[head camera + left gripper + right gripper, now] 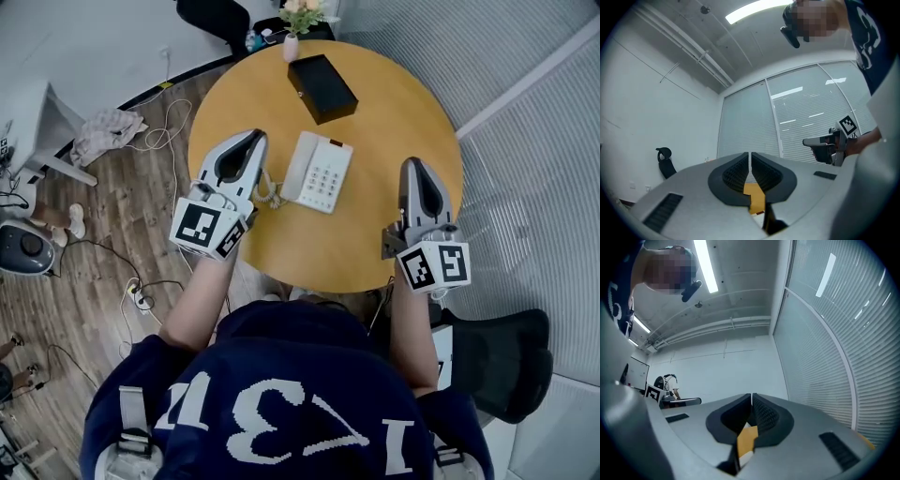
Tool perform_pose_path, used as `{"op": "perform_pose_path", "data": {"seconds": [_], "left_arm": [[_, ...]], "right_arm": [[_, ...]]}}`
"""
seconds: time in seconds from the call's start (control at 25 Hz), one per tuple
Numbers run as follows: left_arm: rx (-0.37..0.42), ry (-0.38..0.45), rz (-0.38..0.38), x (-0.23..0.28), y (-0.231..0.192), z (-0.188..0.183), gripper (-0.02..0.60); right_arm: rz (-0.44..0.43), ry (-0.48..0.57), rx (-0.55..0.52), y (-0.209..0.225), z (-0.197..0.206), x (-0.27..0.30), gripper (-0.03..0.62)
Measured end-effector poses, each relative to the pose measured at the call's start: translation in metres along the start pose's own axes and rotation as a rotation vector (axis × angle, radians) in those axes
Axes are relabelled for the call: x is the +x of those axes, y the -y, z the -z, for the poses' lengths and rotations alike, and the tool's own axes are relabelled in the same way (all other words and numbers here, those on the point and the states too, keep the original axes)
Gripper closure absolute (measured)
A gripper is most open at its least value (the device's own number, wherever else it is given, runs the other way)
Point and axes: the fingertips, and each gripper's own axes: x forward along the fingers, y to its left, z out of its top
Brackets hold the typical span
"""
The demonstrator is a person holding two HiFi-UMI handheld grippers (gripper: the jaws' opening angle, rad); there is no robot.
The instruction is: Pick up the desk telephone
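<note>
On the round wooden surface (403,112), our left tool (251,141) and right tool (413,167) hover near its near edge, both closed on nothing. The white desk telephone (317,172) lies between them, nearer the left.

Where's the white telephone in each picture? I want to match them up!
Head view: the desk telephone lies near the middle, on the round table.
Left gripper view: I cannot make it out; only a yellow sliver of the table shows, low in the middle.
Right gripper view: I cannot make it out here either; again just a sliver of the table.
Shared landmark: the table.
</note>
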Motion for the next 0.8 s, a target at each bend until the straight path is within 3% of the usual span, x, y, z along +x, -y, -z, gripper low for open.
{"op": "perform_pose_path", "data": {"seconds": [0.4,0.8], "left_arm": [[-0.032,-0.055,-0.049,0.027,-0.022,0.016,0.552],[-0.07,-0.082,-0.01,0.049,-0.043,0.043,0.552]], "right_arm": [[-0.037,-0.038,0.077,0.029,0.019,0.05,0.563],[0.053,-0.056,0.097,0.037,0.045,0.067,0.563]]}}
